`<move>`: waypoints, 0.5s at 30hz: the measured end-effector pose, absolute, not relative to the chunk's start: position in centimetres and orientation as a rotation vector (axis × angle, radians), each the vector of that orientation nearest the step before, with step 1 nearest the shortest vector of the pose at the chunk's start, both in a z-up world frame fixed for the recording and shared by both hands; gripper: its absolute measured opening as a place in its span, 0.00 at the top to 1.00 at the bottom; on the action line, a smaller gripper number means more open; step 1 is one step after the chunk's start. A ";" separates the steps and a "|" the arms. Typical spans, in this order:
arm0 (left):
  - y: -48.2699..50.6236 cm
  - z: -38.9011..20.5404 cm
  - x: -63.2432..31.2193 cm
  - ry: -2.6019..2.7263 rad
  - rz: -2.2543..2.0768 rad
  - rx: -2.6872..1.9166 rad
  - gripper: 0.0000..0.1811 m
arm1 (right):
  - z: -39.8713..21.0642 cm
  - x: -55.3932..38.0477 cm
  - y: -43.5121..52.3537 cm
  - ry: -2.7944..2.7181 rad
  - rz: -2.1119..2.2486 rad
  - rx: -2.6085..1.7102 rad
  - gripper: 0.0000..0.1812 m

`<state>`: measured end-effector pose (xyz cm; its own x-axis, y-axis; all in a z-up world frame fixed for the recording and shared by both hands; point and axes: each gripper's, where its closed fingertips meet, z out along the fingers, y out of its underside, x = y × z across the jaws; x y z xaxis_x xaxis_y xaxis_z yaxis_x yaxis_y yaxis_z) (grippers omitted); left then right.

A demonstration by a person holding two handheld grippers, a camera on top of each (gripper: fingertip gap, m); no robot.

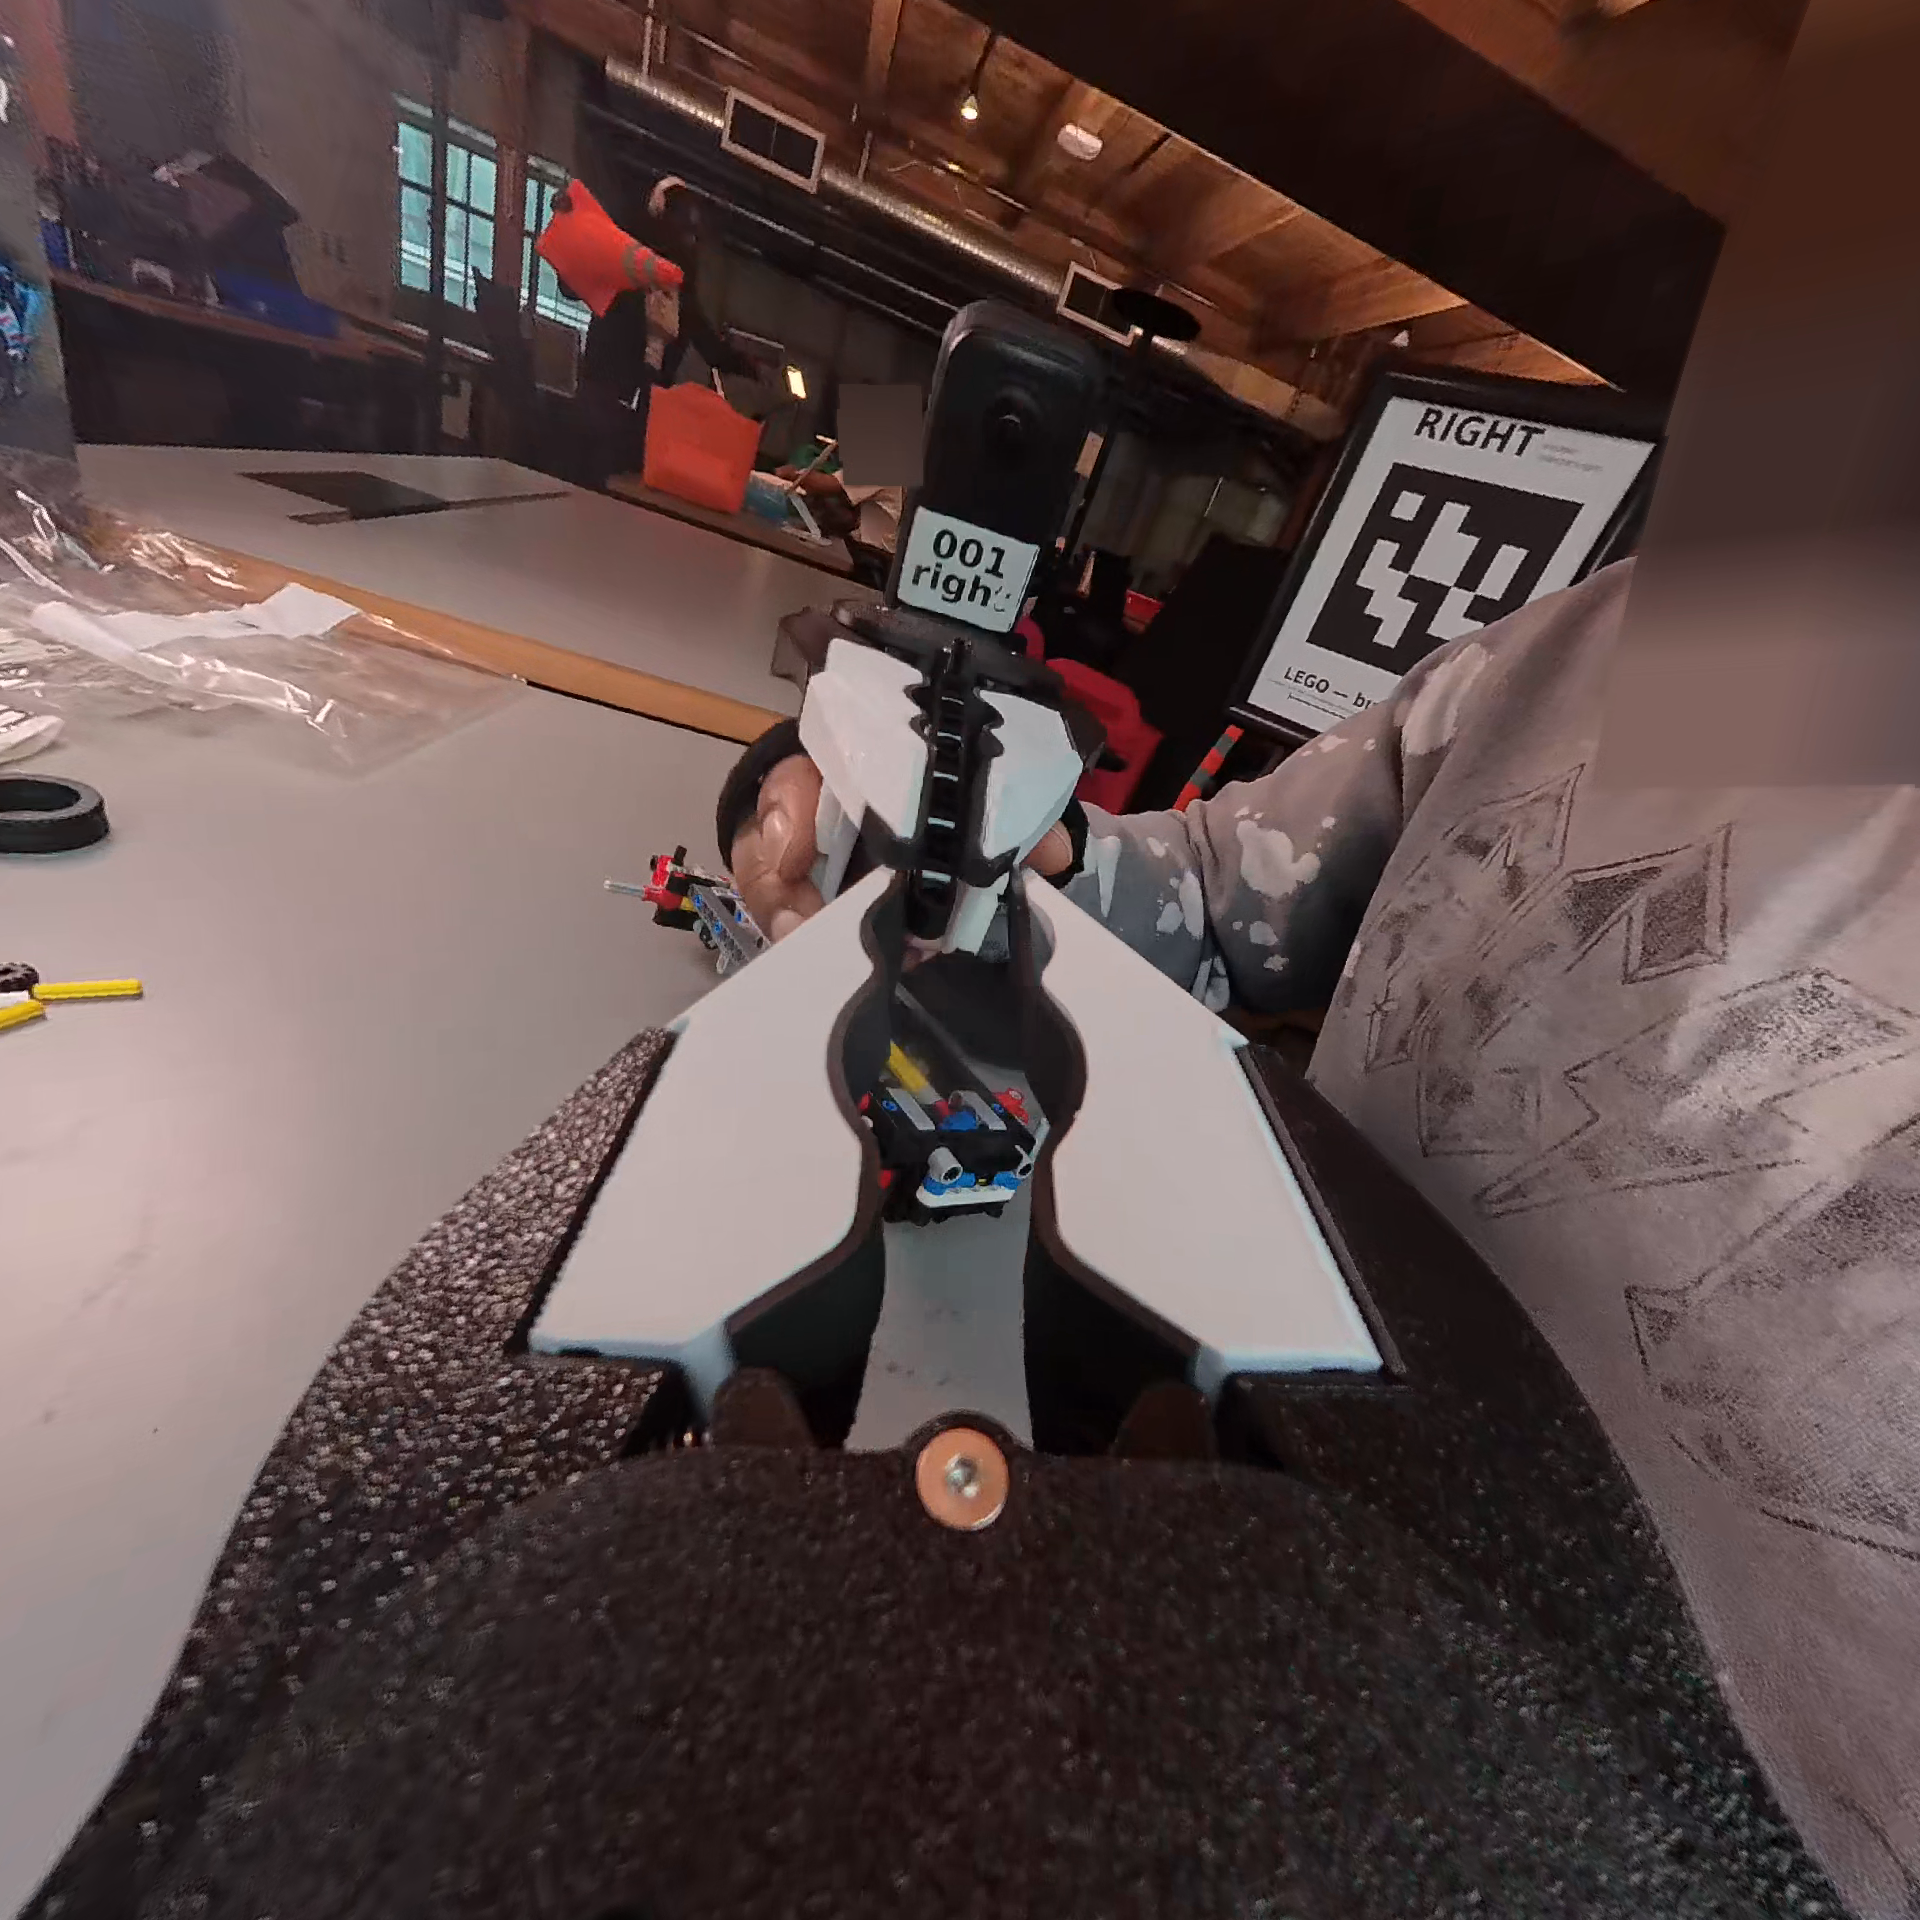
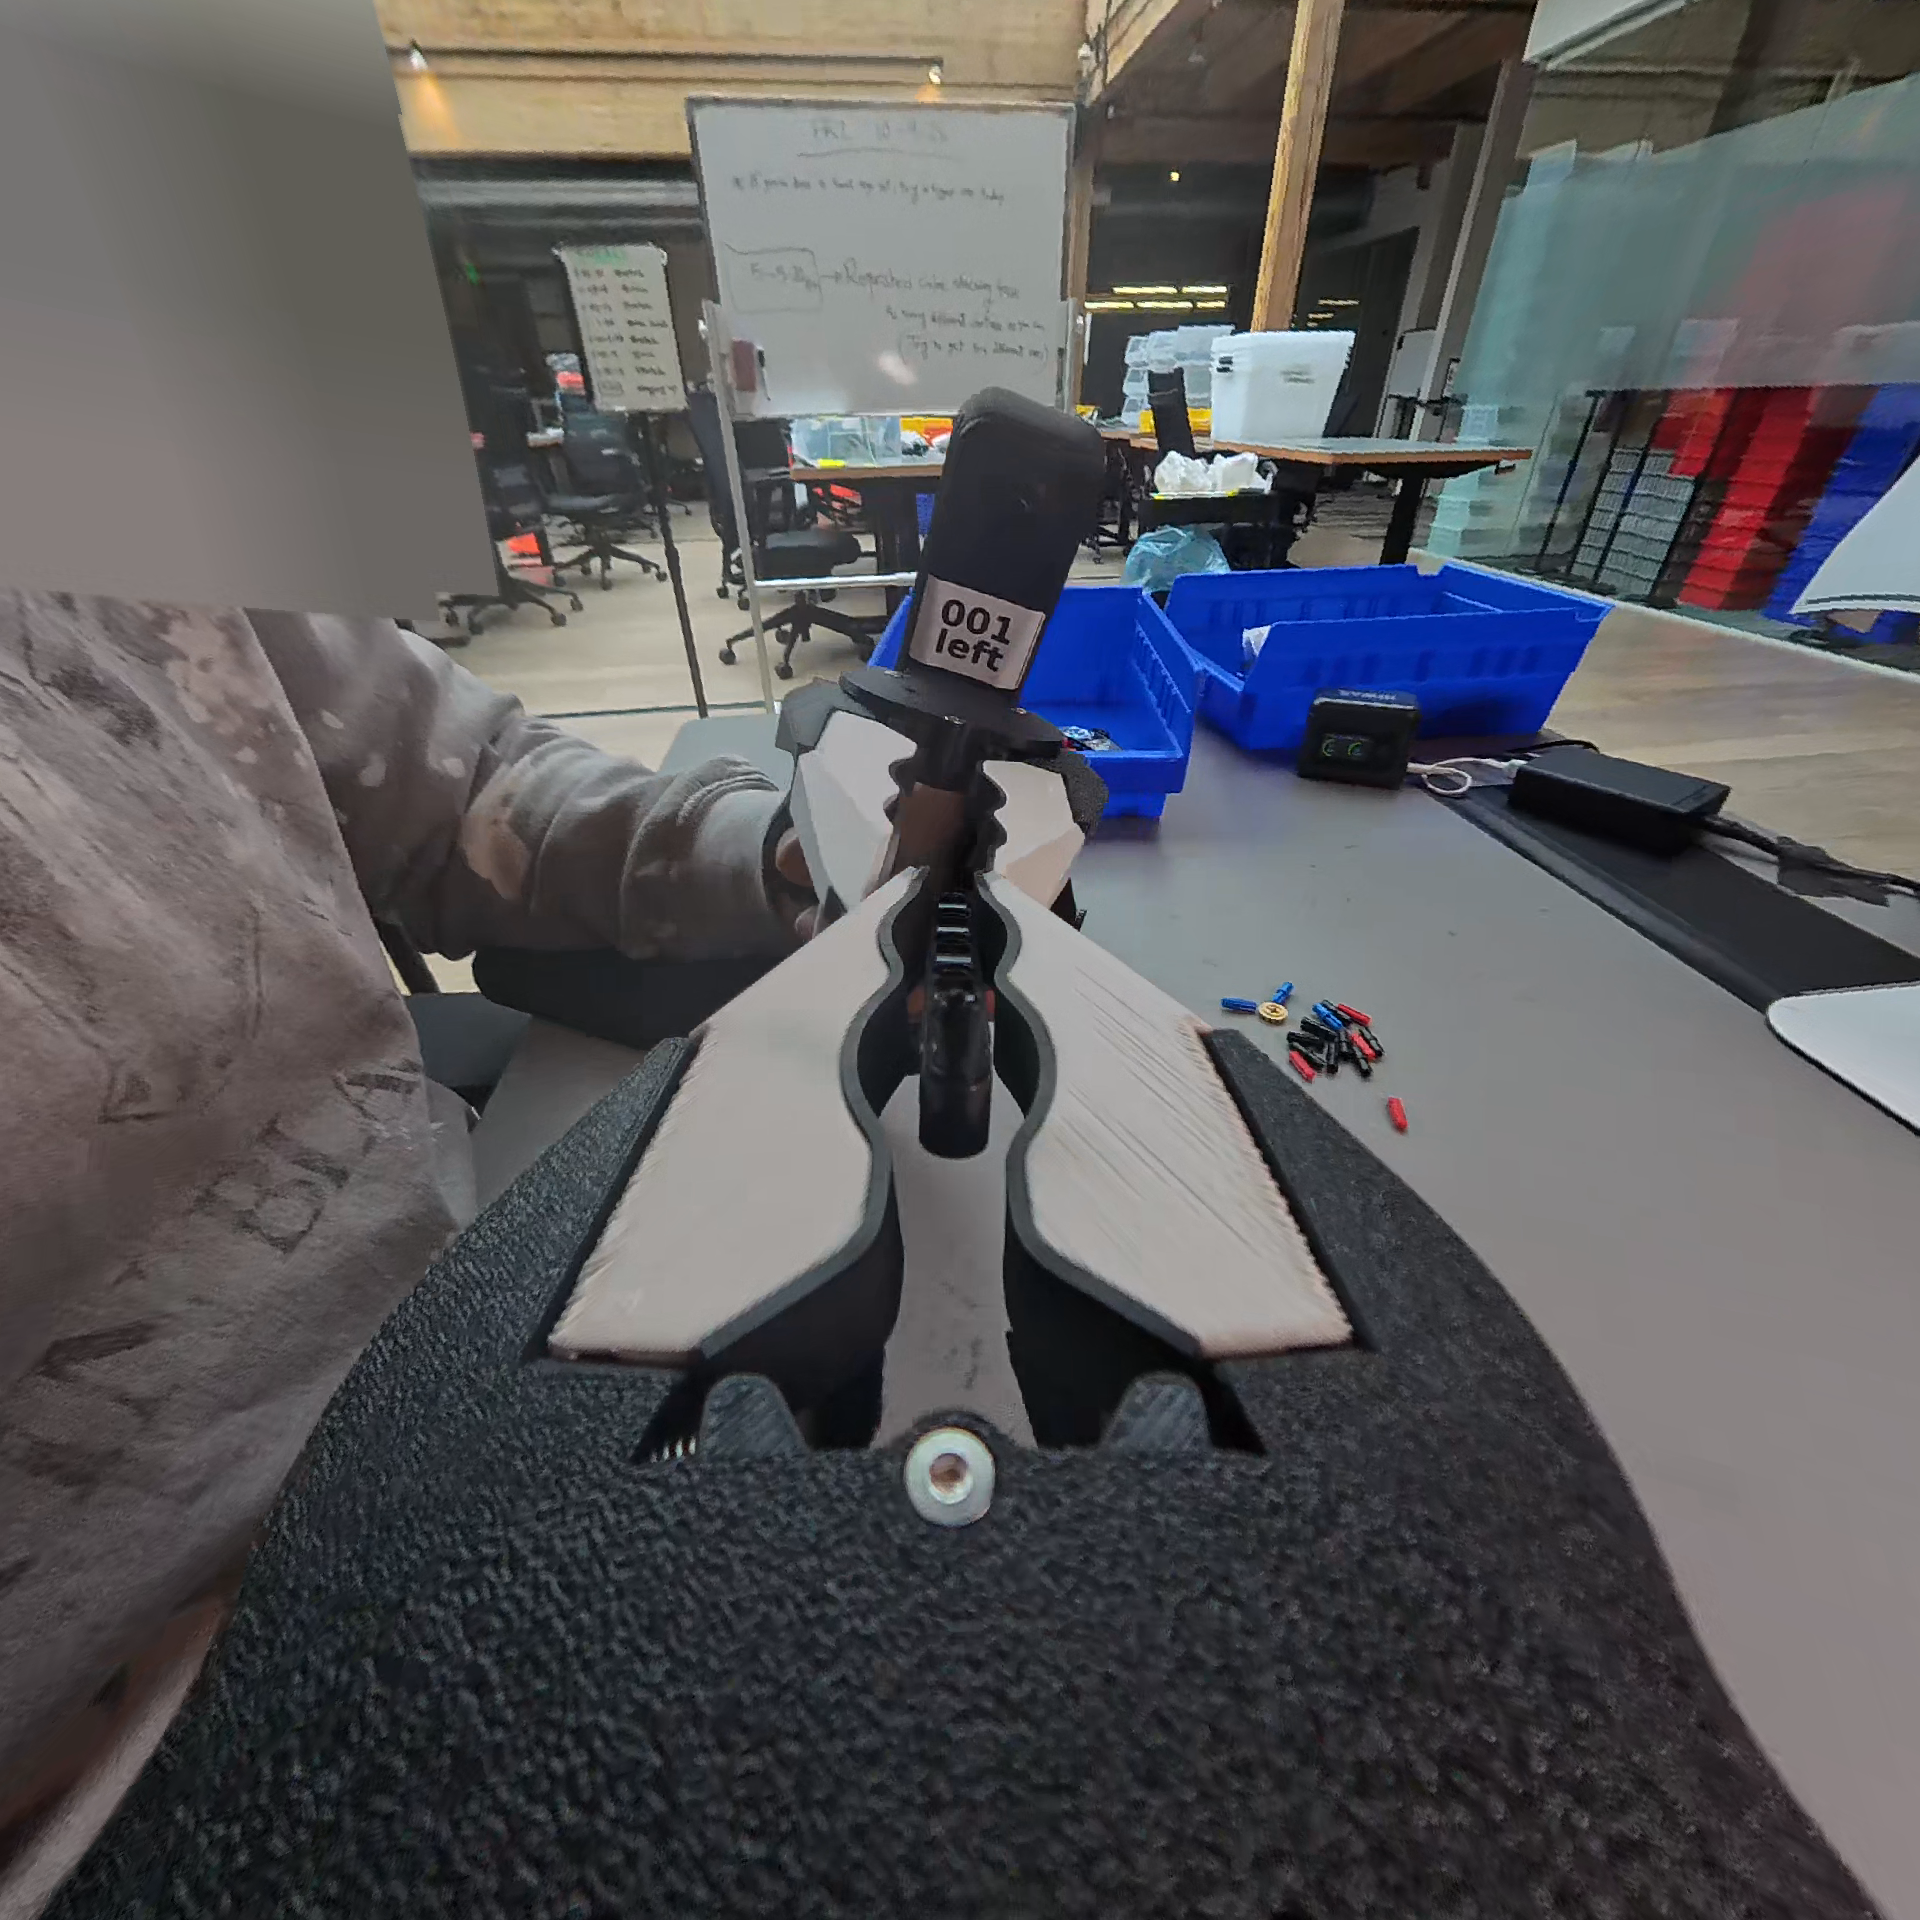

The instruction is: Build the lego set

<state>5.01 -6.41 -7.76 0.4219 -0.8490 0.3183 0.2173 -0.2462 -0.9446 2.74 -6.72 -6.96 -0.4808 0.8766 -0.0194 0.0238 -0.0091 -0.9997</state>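
Two blue bins (image 2: pixel 1382 644), grey table (image 2: pixel 1455 1195), whiteboard (image 2: pixel 883 260) behind

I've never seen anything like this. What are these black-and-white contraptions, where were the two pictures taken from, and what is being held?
There is no robot here. A person holds a hand-operated claw in each hand, and each claw carries a camera looking along its two fingers. The left wrist view looks over the left claw and the right wrist view looks over the right claw. The two face each other, tip to tip. The right claw grips a black ribbed Lego piece. Whether the left claw also pinches it is unclear. On the grey table lie a half-built Lego model, yellow axles, a black tyre and a pile of small pins, with blue bins behind.
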 end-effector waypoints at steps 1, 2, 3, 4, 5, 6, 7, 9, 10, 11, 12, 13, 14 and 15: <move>-6.4 -7.6 4.9 0.589 -1.111 -1.475 0.90 | -6.8 2.6 -6.7 -1.560 1.597 -0.971 0.96; -6.5 -7.6 4.8 0.593 -1.107 -1.476 0.91 | -6.8 2.6 -6.8 -1.562 1.617 -0.984 0.96; -6.6 -7.7 4.8 0.598 -1.108 -1.482 0.91 | -6.9 2.6 -6.9 -1.573 1.631 -0.994 0.96; -6.5 -7.9 4.8 0.597 -1.106 -1.488 0.91 | -7.1 2.6 -6.9 -1.578 1.638 -1.002 0.96; -6.5 -8.1 4.7 0.596 -1.102 -1.498 0.91 | -7.3 2.6 -6.8 -1.583 1.639 -1.012 0.96; -6.5 -8.3 4.7 0.599 -1.098 -1.507 0.93 | -7.4 2.6 -6.8 -1.589 1.652 -1.025 0.96; -6.3 -8.4 4.6 0.592 -1.077 -1.514 0.96 | -7.3 2.7 -6.8 -1.586 1.688 -1.037 0.96; -6.0 -8.3 4.1 0.559 -1.067 -1.511 0.96 | -7.2 2.6 -6.3 -1.555 1.720 -1.085 0.96; -5.8 -8.3 3.9 0.545 -1.061 -1.513 0.96 | -7.2 2.6 -6.0 -1.542 1.725 -1.101 0.96; -5.8 -8.2 3.7 0.537 -1.055 -1.508 0.96 | -7.1 2.7 -5.8 -1.529 1.734 -1.105 0.96; -5.8 -8.1 3.6 0.529 -1.054 -1.504 0.96 | -6.9 2.8 -5.7 -1.518 1.747 -1.108 0.96; -5.6 -8.1 3.5 0.517 -1.052 -1.503 0.96 | -6.9 2.7 -5.5 -1.507 1.744 -1.117 0.96; -5.5 -7.9 3.2 0.501 -1.052 -1.496 0.96 | -6.8 2.7 -5.1 -1.490 1.736 -1.121 0.95; -5.5 -7.6 2.8 0.480 -1.061 -1.476 0.96 | -6.5 2.8 -4.7 -1.463 1.736 -1.117 0.91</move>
<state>2.85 -5.50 -7.60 0.4997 -0.7992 0.3341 0.2759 -0.2187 -0.9360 2.77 -4.72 -6.45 -0.4642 0.8583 -0.2189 0.0705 -0.2105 -0.9750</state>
